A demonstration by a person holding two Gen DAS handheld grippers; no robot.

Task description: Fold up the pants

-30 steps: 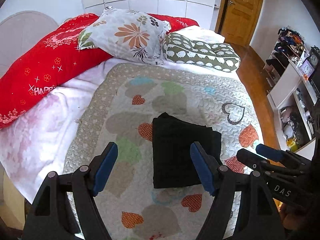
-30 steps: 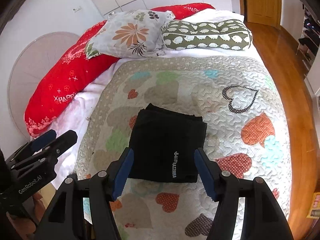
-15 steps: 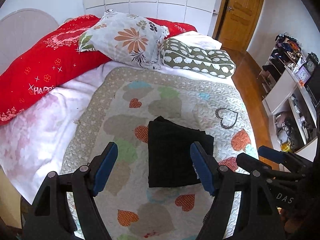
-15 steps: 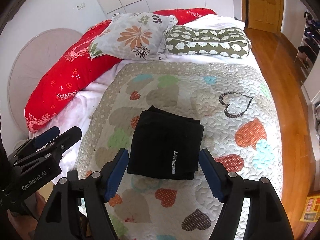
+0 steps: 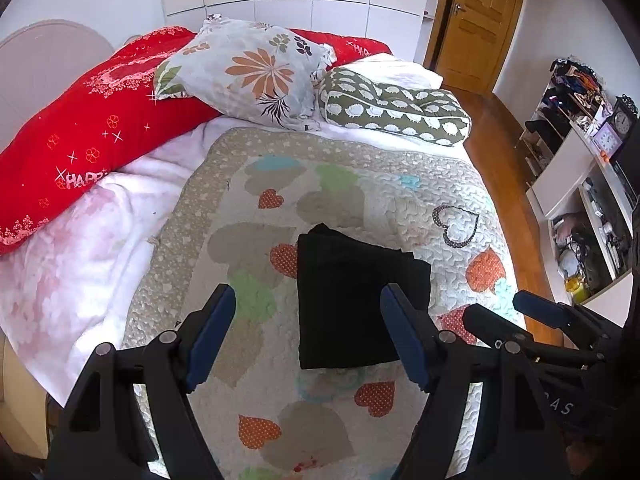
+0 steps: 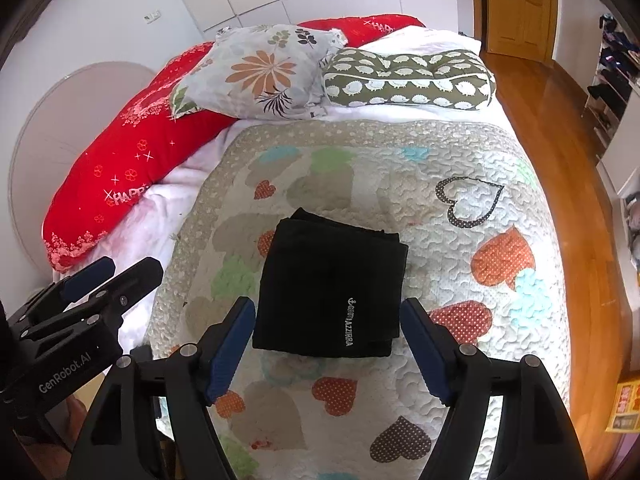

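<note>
The black pants lie folded into a compact rectangle on the heart-patterned quilt, a white logo showing near their front edge. My left gripper hovers above the quilt, open, its blue pads empty; the pants' left part shows between them, well below. My right gripper also hangs open and empty over the pants, clear of the cloth. Each gripper appears in the other's view: the right gripper beside the bed's right edge, the left gripper at the left edge.
A red bolster, a floral pillow and a green patterned pillow sit at the head of the bed. Wooden floor, a door and cluttered shelves lie to the right.
Both grippers have drawn back from the pants, which now look smaller and farther off. The right gripper's jaws have spread wider. The pants have not moved.
</note>
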